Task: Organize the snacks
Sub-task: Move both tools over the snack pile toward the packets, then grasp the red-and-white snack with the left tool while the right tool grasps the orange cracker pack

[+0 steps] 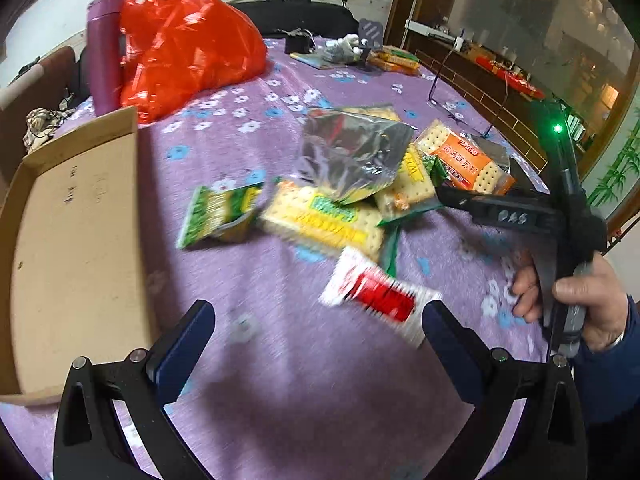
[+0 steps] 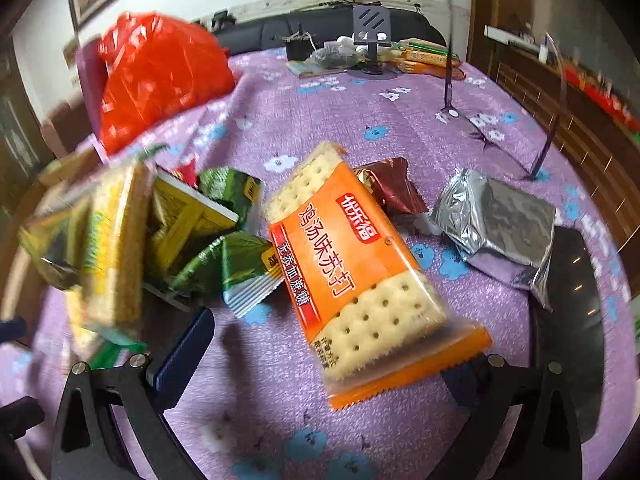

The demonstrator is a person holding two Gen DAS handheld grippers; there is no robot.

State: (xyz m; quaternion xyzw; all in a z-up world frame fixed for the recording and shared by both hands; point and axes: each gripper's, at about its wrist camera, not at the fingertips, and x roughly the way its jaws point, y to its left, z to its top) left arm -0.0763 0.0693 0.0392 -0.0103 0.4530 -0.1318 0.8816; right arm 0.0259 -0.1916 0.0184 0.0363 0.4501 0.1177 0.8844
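While the left wrist view looks across the purple flowered desk point(image 1: 280, 360), it shows the left hand-held gripper point(image 1: 318, 320) with its fingers spread wide and nothing between them. A red-and-white snack packet point(image 1: 376, 296) lies on the cloth just ahead of its right finger. Beyond it sits a loose pile: a yellow cracker pack point(image 1: 320, 220), a green packet point(image 1: 216, 212), a silver foil bag point(image 1: 352, 152) and an orange cracker pack point(image 1: 468, 160). Only this view shows the open cardboard box point(image 1: 76, 232) at the left edge, and a hand point(image 1: 576, 304) holding the right hand-held gripper point(image 1: 452, 196), whose tip reaches the pile beside the orange pack. A red plastic bag point(image 1: 184, 40) stands farther back.

The right wrist view shows the orange cracker pack point(image 2: 360, 272) close up, with white perforated crackers visible through clear ends and its near end lying over the right finger. The right hand-held gripper point(image 2: 324, 360) is released, fingers wide apart. A brown packet point(image 2: 392, 188) shows here alone, behind the orange pack. Green packets point(image 2: 240, 264) lie at left, much blurred.
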